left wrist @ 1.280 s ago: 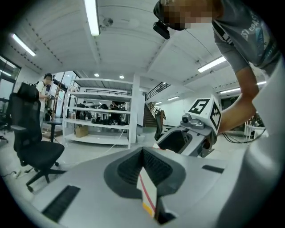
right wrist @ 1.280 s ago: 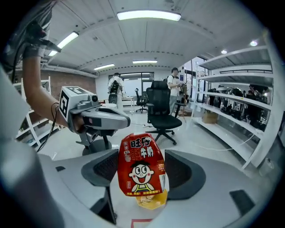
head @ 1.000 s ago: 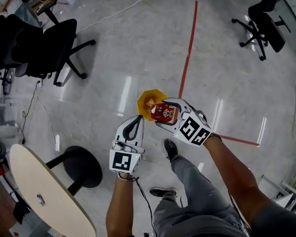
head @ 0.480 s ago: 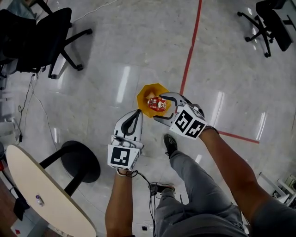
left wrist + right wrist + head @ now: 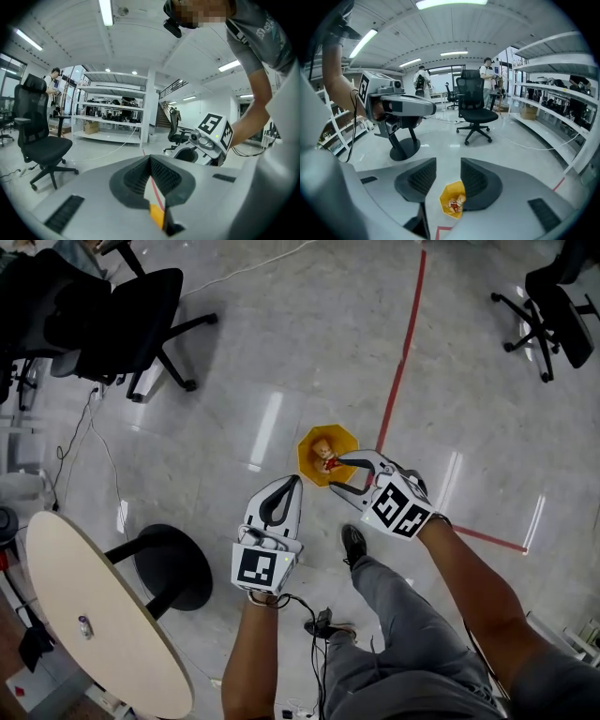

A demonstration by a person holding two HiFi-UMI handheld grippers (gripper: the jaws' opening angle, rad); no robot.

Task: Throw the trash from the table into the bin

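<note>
In the yellow bin (image 5: 307,451) on the floor: red trash packet (image 5: 324,457), seemingly beside another pale scrap. At the bin's 5 o'clock, right gripper (image 5: 337,474): jaws parted, just now closing in, nothing between them. At 7 o'clock, left gripper (image 5: 294,482): jaws pressed together, empty.

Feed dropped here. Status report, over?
Left gripper shut, empty. Right gripper open, fingers just been closing, nothing between. Trash packet inside yellow bin. Nothing in the way.

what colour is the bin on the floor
Yellow-orange; the bin shows best in the head view.
</note>
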